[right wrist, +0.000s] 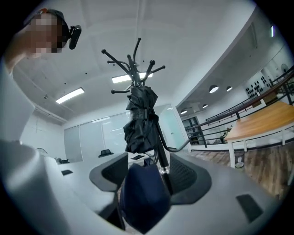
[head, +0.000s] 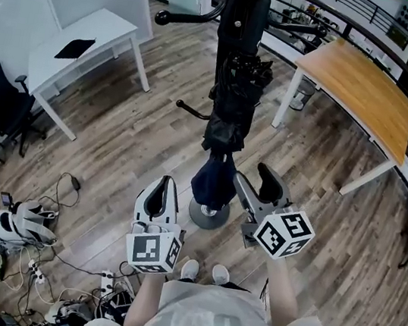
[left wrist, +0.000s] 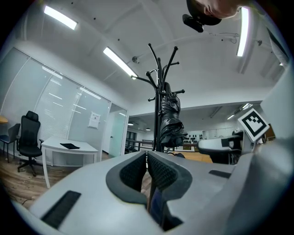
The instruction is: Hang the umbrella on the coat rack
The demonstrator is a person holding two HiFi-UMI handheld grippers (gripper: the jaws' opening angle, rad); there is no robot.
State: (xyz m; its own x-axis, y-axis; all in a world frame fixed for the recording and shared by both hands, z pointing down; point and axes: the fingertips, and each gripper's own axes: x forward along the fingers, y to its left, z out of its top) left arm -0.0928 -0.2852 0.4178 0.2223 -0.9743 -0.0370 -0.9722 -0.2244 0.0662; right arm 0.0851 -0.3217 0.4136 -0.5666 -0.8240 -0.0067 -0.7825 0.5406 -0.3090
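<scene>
Umbrella [head: 227,116], black and folded, hangs on the coat rack [head: 241,18], with a navy bundle [head: 213,179] just below it. We hold the left tool [head: 162,184] pressed together and empty. The right tool [head: 257,178] is spread, with the navy bundle between its jaws.

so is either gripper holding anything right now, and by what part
Nothing is held. The left gripper has its jaws together on nothing. The right gripper has its jaws apart, with the navy bundle showing in the gap, apparently unclamped.
</scene>
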